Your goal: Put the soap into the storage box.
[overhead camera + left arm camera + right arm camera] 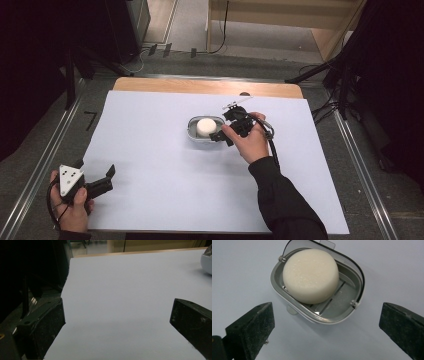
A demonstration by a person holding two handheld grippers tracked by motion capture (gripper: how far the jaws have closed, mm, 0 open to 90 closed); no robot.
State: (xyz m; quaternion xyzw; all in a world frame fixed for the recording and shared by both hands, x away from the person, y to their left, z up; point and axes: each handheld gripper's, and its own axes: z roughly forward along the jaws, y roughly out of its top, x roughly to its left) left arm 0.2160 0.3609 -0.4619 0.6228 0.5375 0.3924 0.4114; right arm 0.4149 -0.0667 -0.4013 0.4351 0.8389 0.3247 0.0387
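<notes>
A round white soap bar [205, 126] [310, 275] lies in a grey oval soap dish [191, 131] [332, 320] near the middle of the pale sheet. My right gripper [223, 126] [325, 315] is just to the right of the dish, pointed at it. It is open, its jaws standing wide on either side of the dish's near end without touching it. My left gripper [96, 167] [117, 312] rests at the front left over the sheet's left edge, open with nothing between its jaws. The dish's edge [207, 261] shows at the far right of the left gripper view.
The pale sheet [165, 170] covers most of a wooden table [200, 86]. Metal rails [45, 160] run along both sides of the table. Dark stands and cables [330, 75] sit on the floor behind and to the right.
</notes>
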